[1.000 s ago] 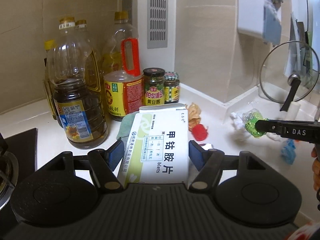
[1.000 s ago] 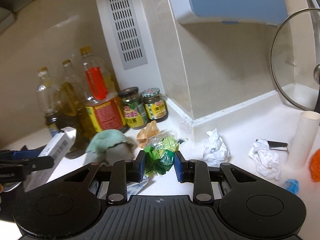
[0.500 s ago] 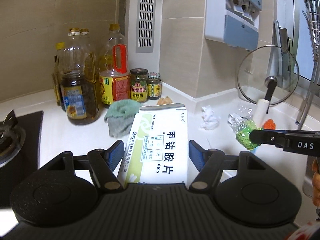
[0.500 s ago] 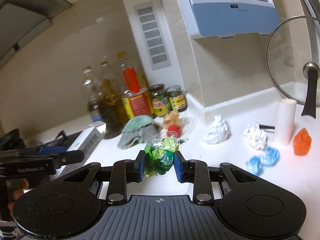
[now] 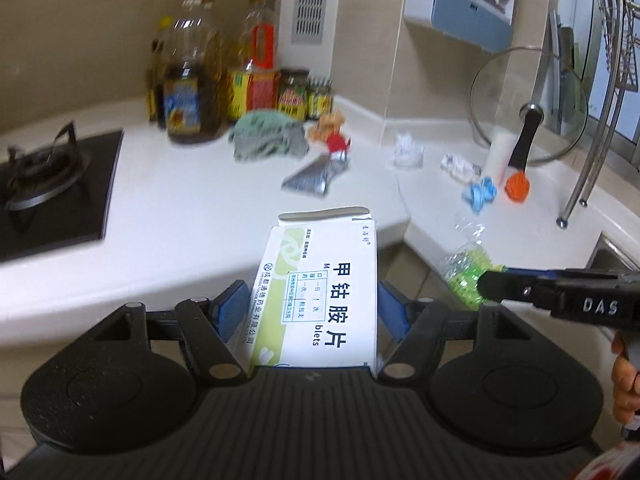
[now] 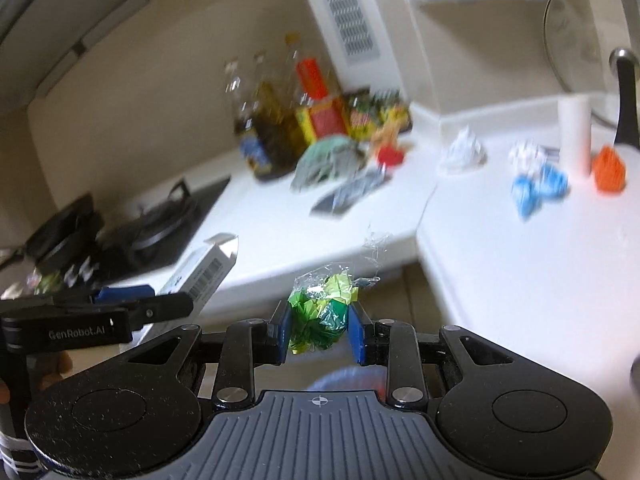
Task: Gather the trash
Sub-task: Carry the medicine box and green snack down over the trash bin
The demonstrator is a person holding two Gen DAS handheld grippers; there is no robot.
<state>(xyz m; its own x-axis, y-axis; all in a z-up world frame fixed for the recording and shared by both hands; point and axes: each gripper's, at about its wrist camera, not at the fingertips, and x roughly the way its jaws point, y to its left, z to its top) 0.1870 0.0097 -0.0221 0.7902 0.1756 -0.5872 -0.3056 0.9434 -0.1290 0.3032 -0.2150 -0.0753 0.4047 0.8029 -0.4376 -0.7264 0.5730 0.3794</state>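
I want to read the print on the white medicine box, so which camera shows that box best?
The left wrist view: the medicine box fills the centre, its printed face towards the camera, clamped in the left hand-held gripper. The right wrist view shows the box only edge-on at the left, small and blurred, with just a barcode side visible.

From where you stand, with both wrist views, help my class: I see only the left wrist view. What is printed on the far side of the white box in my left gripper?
Observer: A barcode, on the white box; only the right wrist view shows that side.
Operator: How is the green wrapper held?
Observer: The right gripper squeezes the green wrapper between both blue pads, side to side.
Operator: Anything below that gripper?
Observer: A blurred blue rounded shape shows under the pads; I cannot tell what it is.
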